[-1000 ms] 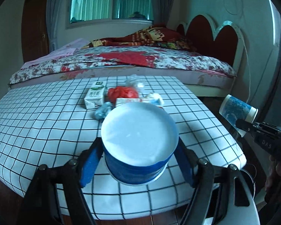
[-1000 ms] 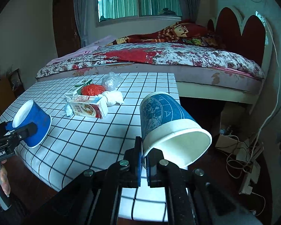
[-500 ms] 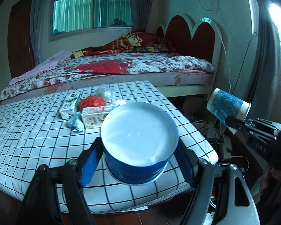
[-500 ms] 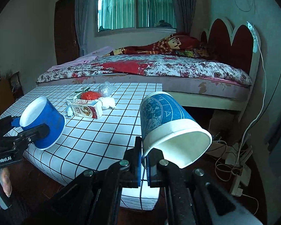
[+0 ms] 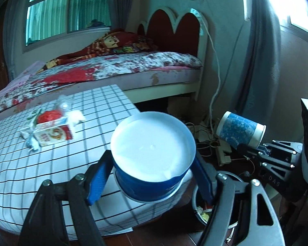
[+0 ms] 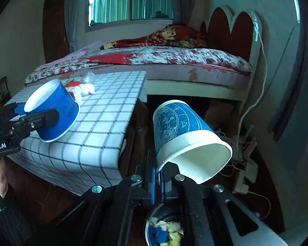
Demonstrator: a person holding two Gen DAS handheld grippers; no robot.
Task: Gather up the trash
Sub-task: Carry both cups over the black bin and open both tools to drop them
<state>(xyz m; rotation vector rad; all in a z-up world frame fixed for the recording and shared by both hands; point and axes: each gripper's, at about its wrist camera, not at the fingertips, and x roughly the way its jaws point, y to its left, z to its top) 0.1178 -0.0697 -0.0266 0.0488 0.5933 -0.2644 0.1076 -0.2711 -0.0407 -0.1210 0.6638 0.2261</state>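
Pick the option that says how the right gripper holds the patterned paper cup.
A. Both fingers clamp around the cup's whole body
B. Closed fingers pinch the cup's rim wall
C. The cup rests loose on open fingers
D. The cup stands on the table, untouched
B: in the right wrist view the right gripper has its blue pads nearly together on the rim of the patterned paper cup, which tilts out above them.

A home bedroom: a bed with floral bedding, scalloped headboard and curtained window.
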